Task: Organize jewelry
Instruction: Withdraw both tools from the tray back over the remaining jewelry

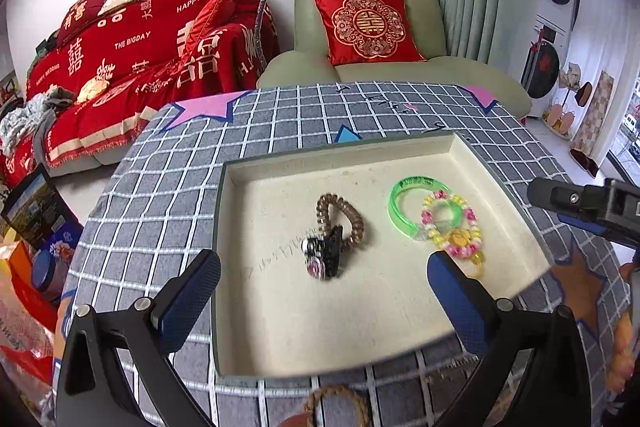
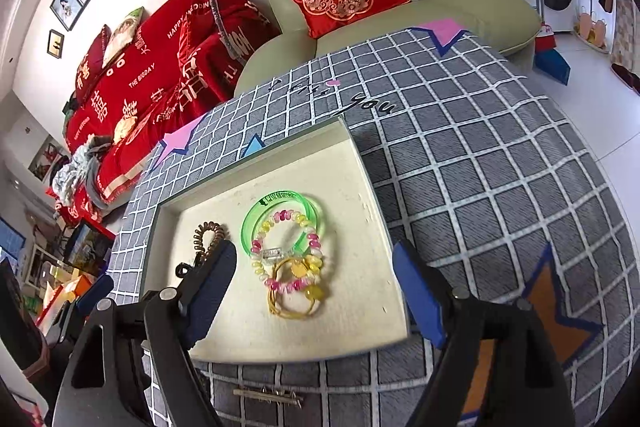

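A cream tray point(image 1: 280, 355) point(image 2: 368, 163) lies on the checked tablecloth. In it are a brown spiral hair tie point(image 1: 340, 219) point(image 2: 208, 233), a black hair clip point(image 1: 326, 257), a green bangle point(image 1: 400, 211) point(image 2: 276, 205), a pink and yellow bead bracelet point(image 1: 448, 223) point(image 2: 288, 259) and a yellow hair tie point(image 2: 296, 301). My left gripper point(image 1: 324, 293) is open and empty above the tray's near half, around the black clip. My right gripper point(image 2: 316, 287) is open and empty over the bead bracelet; it also shows in the left wrist view point(image 1: 588, 207).
A brown bead bracelet point(image 1: 336, 405) lies on the cloth before the tray. A gold hair pin point(image 2: 268, 397) lies on the cloth near the tray's front edge. A green armchair point(image 1: 360, 39) and a red-covered sofa point(image 1: 140, 59) stand behind the table.
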`<state>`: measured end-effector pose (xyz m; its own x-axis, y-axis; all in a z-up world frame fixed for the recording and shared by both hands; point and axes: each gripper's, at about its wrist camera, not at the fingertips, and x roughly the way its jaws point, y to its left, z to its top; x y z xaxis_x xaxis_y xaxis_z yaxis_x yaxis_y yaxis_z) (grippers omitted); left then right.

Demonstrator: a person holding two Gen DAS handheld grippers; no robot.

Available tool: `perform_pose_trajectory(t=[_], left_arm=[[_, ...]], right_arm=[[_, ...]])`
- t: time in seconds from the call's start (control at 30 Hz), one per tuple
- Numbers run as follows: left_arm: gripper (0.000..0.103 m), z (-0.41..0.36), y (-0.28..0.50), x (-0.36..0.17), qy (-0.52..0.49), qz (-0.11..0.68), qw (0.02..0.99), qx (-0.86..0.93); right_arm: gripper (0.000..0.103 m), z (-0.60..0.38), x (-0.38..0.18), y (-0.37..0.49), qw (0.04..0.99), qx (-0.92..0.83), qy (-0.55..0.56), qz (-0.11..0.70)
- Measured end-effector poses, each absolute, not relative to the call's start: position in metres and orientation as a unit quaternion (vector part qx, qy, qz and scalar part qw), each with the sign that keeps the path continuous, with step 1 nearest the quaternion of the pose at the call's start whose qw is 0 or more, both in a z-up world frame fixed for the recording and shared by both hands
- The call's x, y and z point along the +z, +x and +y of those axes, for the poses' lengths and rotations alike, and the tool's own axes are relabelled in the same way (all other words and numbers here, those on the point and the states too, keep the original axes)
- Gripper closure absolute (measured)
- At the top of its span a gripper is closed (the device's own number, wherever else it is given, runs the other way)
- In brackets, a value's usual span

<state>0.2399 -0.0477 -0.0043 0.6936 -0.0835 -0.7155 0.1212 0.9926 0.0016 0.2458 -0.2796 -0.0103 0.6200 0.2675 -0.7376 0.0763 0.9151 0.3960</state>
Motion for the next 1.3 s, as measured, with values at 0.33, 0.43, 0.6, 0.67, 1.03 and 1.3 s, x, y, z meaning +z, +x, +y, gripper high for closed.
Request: perform_pose_trajectory(t=[0.33, 0.43, 0.6, 0.67, 1.03, 1.3], left_arm=[[0.000, -0.038, 0.202, -0.002, 0.024, 0.401, 0.914, -0.056], [0.000, -0.032, 0.189, 0.000, 0.020, 0.401, 0.914, -0.056], [0.000, -0.021, 0.166, -0.005, 0.032, 0.403, 0.913, -0.053], [0.000, -0.016, 0.157, -0.009, 0.033, 0.408, 0.911, -0.050], [0.000, 0.011, 0.134, -0.039, 0.011, 0.443, 0.896, -0.035], [0.000, 0.010, 0.130, -0.057, 0.005, 0.467, 0.883, -0.051]], right_arm=[[0.000, -0.282, 0.006, 0.209, 0.889, 0.061, 0.206, 0.405], [0.000, -0.285, 0.010, 0.198, 0.890, 0.057, 0.210, 0.400], [0.000, -0.289, 0.011, 0.184, 0.886, 0.074, 0.218, 0.402], [0.000, -0.288, 0.010, 0.178, 0.882, 0.084, 0.214, 0.411], [0.000, -0.280, -0.007, 0.152, 0.869, 0.094, 0.165, 0.457], [0.000, -0.264, -0.026, 0.133, 0.862, 0.102, 0.099, 0.487]])
